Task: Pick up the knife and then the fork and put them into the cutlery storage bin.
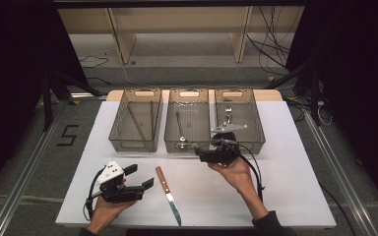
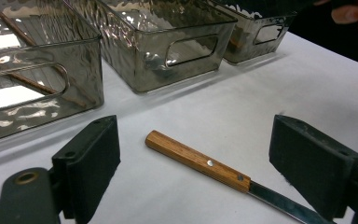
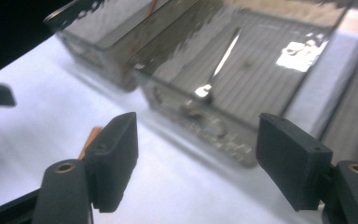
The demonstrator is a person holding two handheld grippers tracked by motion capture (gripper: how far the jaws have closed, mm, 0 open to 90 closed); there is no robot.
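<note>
The wooden-handled knife (image 1: 168, 195) lies near-to-far, handle far, just right of the left gripper (image 1: 141, 177). That gripper's jaws gape empty. The right gripper (image 1: 203, 153), also open and empty, sits farther off.

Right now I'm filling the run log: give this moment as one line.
left gripper: open, beside knife | right gripper: open, empty, near middle bin | knife: on table, untouched

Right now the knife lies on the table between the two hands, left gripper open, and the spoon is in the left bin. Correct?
Not quite. The spoon is in the middle bin, as the high view shows. The knife does lie on the table, with the left gripper open.
</note>
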